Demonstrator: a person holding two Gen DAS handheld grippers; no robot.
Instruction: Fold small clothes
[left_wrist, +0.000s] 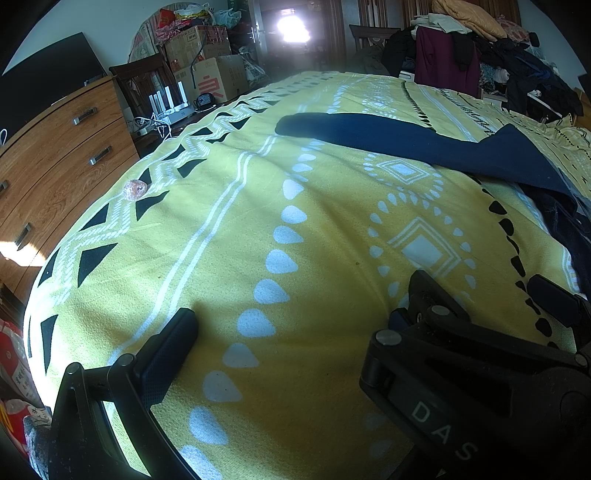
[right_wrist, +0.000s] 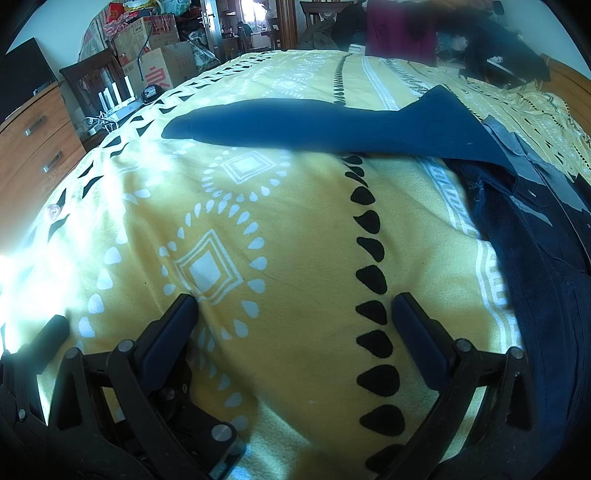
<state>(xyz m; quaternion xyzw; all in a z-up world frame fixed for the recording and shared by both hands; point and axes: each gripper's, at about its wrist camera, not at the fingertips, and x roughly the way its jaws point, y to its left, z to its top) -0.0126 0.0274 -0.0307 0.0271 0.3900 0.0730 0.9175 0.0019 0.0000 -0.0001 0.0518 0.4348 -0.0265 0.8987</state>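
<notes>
1. Lying flat on the yellow patterned bedspread (right_wrist: 295, 240), one navy garment (right_wrist: 314, 127) stretches its long axis across the bed, roughly left to right in both views.
2. Its narrow, rounded end points left, toward the wooden dresser (left_wrist: 62, 155); the wide end flares out at the right, where it overlaps a heap of darker clothes (right_wrist: 546, 258).
3. That heap runs down the bed's right edge; how many pieces are in it cannot be told.
4. One small pinkish round object (left_wrist: 135, 189) sits alone on the bedspread near its left edge, well apart from the garment.
5. Two grippers show, both low over the near part of the bed, well short of the garment.
6. The right gripper (right_wrist: 295, 306) has its two fingers spread wide with only bedspread between them.
7. The left gripper (left_wrist: 299, 306) likewise stands wide apart and empty, just beside the right gripper.
8. Beyond the bed stand one dark wooden chair (left_wrist: 140, 85), stacked cardboard boxes (left_wrist: 210, 66) and a pile of clothes (left_wrist: 480, 48).
</notes>
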